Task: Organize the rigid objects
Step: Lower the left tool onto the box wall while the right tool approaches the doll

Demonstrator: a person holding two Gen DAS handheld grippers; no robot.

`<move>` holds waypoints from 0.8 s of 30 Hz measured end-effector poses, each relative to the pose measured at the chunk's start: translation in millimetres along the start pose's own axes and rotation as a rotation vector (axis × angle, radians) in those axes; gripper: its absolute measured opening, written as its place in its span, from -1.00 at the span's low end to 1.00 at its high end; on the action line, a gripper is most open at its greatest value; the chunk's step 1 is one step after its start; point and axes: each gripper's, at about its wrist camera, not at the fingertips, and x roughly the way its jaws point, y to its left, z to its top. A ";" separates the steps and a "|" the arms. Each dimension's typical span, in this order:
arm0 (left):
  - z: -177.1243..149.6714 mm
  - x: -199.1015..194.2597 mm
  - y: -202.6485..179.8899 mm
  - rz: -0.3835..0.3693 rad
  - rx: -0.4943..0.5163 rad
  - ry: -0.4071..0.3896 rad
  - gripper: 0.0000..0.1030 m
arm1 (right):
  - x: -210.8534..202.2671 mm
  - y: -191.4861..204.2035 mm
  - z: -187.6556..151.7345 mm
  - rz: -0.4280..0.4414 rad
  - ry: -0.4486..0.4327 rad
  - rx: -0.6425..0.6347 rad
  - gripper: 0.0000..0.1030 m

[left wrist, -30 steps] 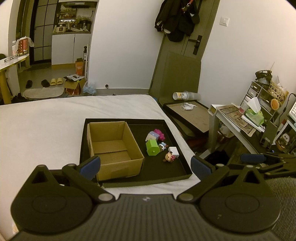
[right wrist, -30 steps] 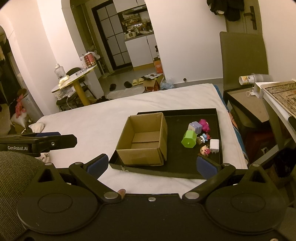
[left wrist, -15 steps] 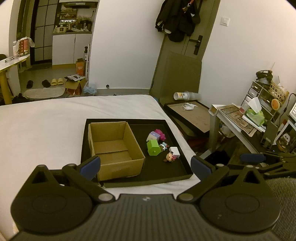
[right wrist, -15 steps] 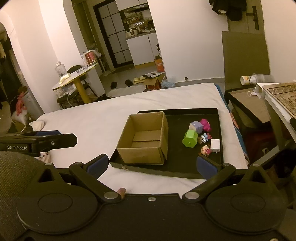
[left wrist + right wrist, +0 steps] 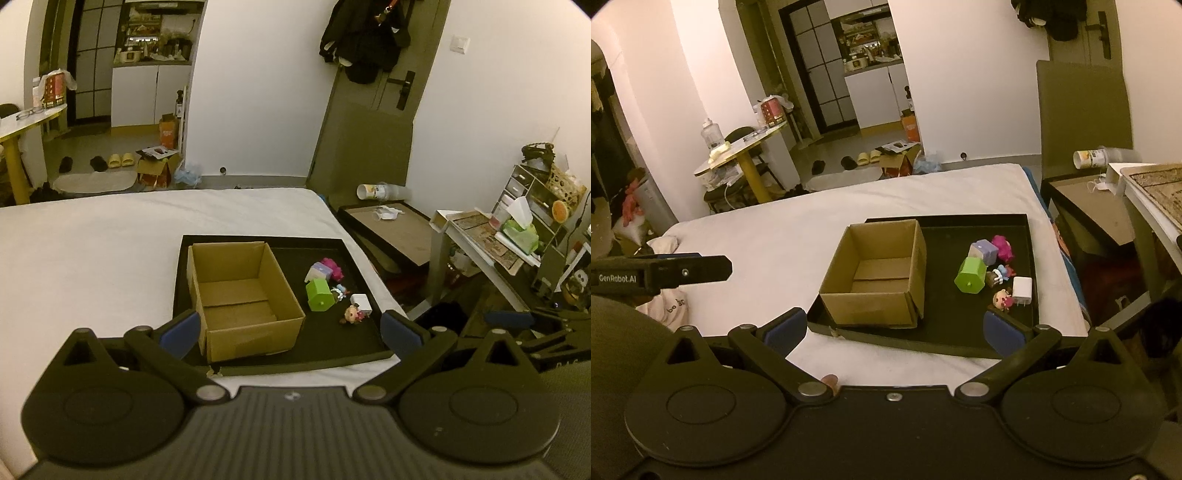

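Plainly nothing has been sorted yet; the cardboard box (image 5: 875, 275) stands empty on the left half of the black tray (image 5: 960, 338), which lies on the bed (image 5: 783, 229) near its right edge. All the small things sit loose on the tray's right half, well clear of the box: a green hexagonal block (image 5: 968, 275), a lilac cube (image 5: 983, 250) just behind it, a pink toy (image 5: 1003, 246) at the far end of the group, a small doll with a blue bow (image 5: 999, 275), a white charger plug (image 5: 1022, 290) close to the tray's right rim, and a little round-headed figurine (image 5: 1003, 300) touching the plug.

Both claws hang short of the tray's near edge, neither touching anything; the left claw (image 5: 290, 330) is spread wide and holds nothing, and the right claw (image 5: 894, 328) is likewise wide and bare (its right pad lines up roughly under the figurine and plug).

So the whole job appears to be left: six pieces to lift into the box, one after another; the right claw looks the better placed to begin, the figurine and plug being nearest it.
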 end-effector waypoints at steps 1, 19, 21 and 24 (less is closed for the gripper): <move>0.0 2.0 1.1 -0.001 0.000 0.002 1.00 | 2.4 0.1 -0.3 -0.007 0.004 0.000 1.00; 5.0 50.3 21.1 -0.006 0.003 0.062 1.00 | 41.2 -18.9 5.2 -0.044 0.059 0.009 1.00; 4.6 56.5 23.9 -0.007 0.007 0.078 1.00 | 46.3 -21.9 6.5 -0.046 0.063 0.012 1.00; 4.5 63.6 29.4 -0.019 0.001 0.100 1.00 | 54.8 -25.0 7.9 -0.051 0.072 0.009 1.00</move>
